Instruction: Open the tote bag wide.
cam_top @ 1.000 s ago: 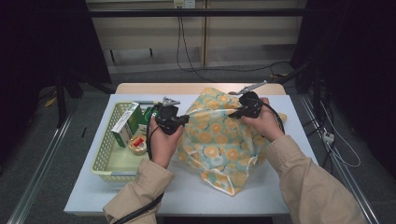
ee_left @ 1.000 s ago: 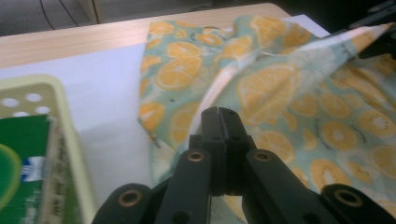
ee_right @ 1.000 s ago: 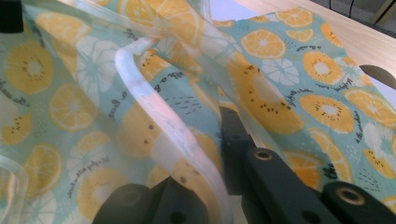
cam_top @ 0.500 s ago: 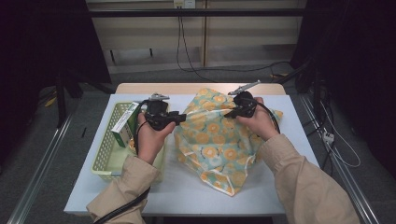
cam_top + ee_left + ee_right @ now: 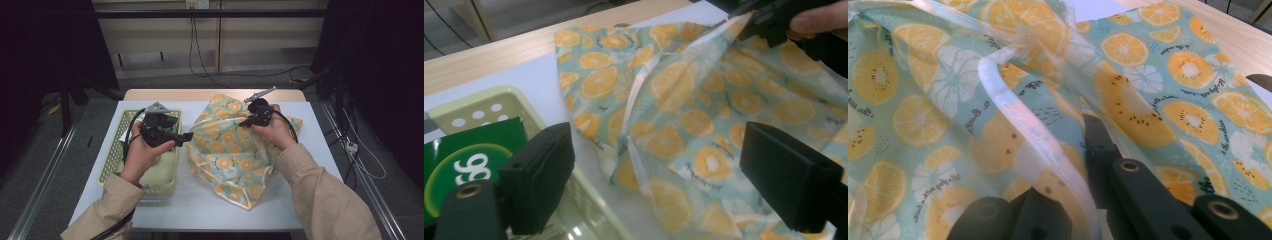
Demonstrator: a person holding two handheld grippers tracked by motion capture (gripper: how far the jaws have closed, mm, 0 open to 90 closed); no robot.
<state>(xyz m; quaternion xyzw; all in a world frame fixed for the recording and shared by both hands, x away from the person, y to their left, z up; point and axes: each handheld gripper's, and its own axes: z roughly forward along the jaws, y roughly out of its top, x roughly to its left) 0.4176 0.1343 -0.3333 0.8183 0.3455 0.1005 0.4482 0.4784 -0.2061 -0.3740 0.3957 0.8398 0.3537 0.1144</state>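
Note:
A plastic bag printed with orange slices on teal lies crumpled on the white table. My right gripper is shut on the bag's upper edge and holds it lifted; in the right gripper view its jaws pinch the translucent rim of the bag. My left gripper hovers above the right side of the basket, its tips just left of the bag. Its jaws have just been opening and stand wide apart with nothing pressed between them; the bag lies beyond them.
A pale green perforated basket stands at the table's left, with a green carton inside. The wooden table edge runs along the back. Black cables trail from both grippers across the table.
My left gripper has let go of the bag's left edge, opened its jaws and drawn left to above the basket. The right gripper has kept its hold and place.

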